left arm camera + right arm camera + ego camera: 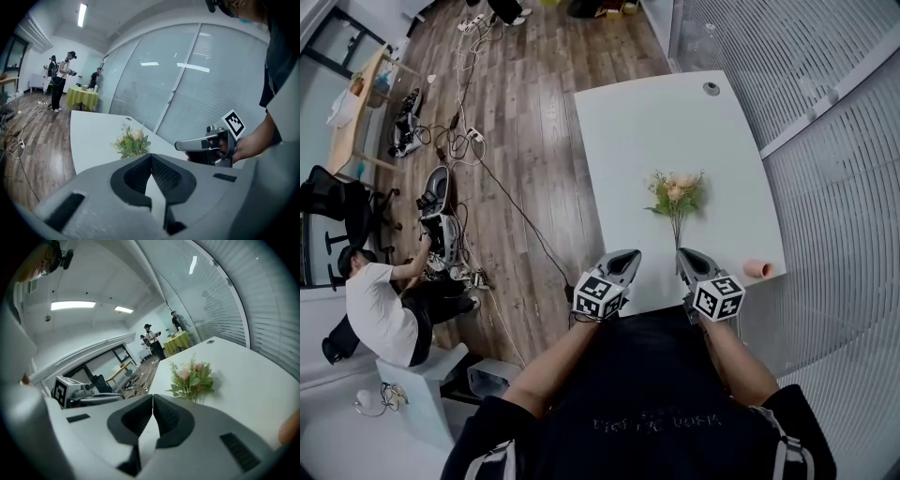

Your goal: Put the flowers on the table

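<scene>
A small bouquet of flowers (675, 195) with pink and cream blooms and green leaves lies on the white table (656, 122), its stems pointing toward me. It lies just past both grippers, apart from them. My left gripper (629, 256) hovers over the table's near edge, left of the stems, shut and empty. My right gripper (685, 254) sits just right of the stems, also shut with nothing in it. In the left gripper view the flowers (132, 142) lie ahead of the closed left gripper (151, 156). In the right gripper view the flowers (192, 378) lie beyond the closed right gripper (153, 398).
A peach-coloured object (757, 268) lies at the table's near right corner. A small grey disc (711, 89) is set in the far end. A curved glass wall (825, 141) runs along the right. A person (380, 305) sits on the wooden floor at left among cables (464, 141).
</scene>
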`<state>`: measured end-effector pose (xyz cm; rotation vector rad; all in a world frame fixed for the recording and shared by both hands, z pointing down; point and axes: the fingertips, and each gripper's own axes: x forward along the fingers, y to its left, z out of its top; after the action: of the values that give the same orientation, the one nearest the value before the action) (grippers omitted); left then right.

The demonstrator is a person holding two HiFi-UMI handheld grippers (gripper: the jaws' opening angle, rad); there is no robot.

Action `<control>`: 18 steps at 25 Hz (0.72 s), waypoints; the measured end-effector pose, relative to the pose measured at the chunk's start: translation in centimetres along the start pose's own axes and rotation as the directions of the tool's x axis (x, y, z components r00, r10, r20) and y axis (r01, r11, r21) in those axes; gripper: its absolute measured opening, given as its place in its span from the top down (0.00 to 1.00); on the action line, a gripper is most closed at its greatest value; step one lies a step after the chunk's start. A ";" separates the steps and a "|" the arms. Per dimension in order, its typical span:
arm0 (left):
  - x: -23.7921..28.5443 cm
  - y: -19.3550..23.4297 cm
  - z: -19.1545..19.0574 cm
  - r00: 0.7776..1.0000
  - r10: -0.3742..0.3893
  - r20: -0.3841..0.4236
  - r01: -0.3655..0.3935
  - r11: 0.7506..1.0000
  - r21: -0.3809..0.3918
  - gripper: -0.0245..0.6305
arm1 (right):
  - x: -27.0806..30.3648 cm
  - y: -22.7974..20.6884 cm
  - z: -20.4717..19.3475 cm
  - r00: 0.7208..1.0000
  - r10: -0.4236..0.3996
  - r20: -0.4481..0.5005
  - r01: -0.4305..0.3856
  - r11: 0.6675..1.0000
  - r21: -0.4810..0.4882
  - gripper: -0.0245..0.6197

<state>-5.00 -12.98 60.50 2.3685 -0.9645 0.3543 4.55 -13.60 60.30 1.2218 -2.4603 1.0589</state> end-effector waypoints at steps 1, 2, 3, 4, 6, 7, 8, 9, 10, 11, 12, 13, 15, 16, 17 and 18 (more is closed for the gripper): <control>-0.2 -0.1 0.3 1.000 0.006 0.013 -0.006 1.000 0.008 0.94 | -0.2 0.2 0.2 1.000 0.006 0.007 -0.006 1.000 -0.007 0.91; -0.4 -0.2 0.5 1.000 0.008 0.027 -0.008 1.000 0.017 0.94 | -0.5 0.5 0.4 1.000 0.012 0.013 -0.012 1.000 -0.015 0.91; -0.6 -0.1 0.5 0.999 0.006 0.043 -0.007 1.000 0.027 0.94 | -0.7 0.8 0.7 1.000 0.018 0.018 -0.018 1.000 -0.023 0.91; -0.8 -0.1 0.4 0.998 0.002 0.055 -0.004 0.999 0.038 0.94 | -0.8 1.1 0.9 0.999 0.025 0.022 -0.025 0.999 -0.028 0.91; -1.4 -0.4 0.8 0.998 0.003 0.063 -0.006 0.999 0.043 0.94 | -1.2 1.9 1.2 0.999 0.041 0.032 -0.040 0.999 -0.032 0.91; -1.7 -0.6 1.1 0.998 0.005 0.064 -0.007 0.999 0.044 0.94 | -1.5 2.3 1.4 0.998 0.049 0.038 -0.048 0.998 -0.031 0.91; -1.9 -0.8 1.2 0.998 0.004 0.068 -0.007 0.999 0.049 0.93 | -1.7 2.5 1.5 0.997 0.057 0.044 -0.056 0.998 -0.029 0.91; -2.0 -0.9 1.3 0.997 0.001 0.073 -0.006 0.998 0.060 0.94 | -1.9 2.8 1.8 0.997 0.065 0.052 -0.064 0.998 -0.029 0.91; -2.1 -1.1 1.4 0.997 0.001 0.076 -0.007 0.997 0.070 0.94 | -2.2 3.1 2.1 0.995 0.074 0.060 -0.072 0.997 -0.031 0.91; -2.3 -1.3 1.8 0.997 0.006 0.077 -0.012 0.997 0.078 0.94 | -2.4 3.4 2.4 0.994 0.084 0.068 -0.081 0.996 -0.038 0.91; -2.6 -1.4 2.2 0.997 0.017 0.077 -0.023 0.996 0.084 0.94 | -2.6 3.9 2.6 0.993 0.094 0.073 -0.091 0.995 -0.050 0.91; -2.8 -1.3 2.5 0.997 0.029 0.078 -0.036 0.995 0.090 0.94 | -2.8 4.4 2.8 0.992 0.105 0.075 -0.100 0.993 -0.066 0.91; -3.3 -1.1 2.5 0.996 0.042 0.084 -0.050 0.995 0.090 0.94 | -3.0 5.3 3.3 0.989 0.122 0.082 -0.114 0.989 -0.093 0.91; -3.5 -1.2 2.7 0.995 0.039 0.093 -0.048 0.995 0.089 0.93 | -3.2 5.8 3.6 0.988 0.128 0.086 -0.119 0.987 -0.108 0.91; -3.8 -1.6 3.2 0.994 0.032 0.108 -0.042 0.995 0.094 0.93 | -3.4 6.2 3.8 0.987 0.133 0.090 -0.121 0.985 -0.125 0.91; -4.1 -2.1 3.9 0.992 0.022 0.127 -0.035 0.994 0.103 0.93 | -3.7 6.6 4.0 0.986 0.138 0.093 -0.124 0.982 -0.140 0.91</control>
<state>-6.26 -11.73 54.72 2.4997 -1.0620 0.2760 2.38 -11.41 52.28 1.1131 -2.6736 0.8641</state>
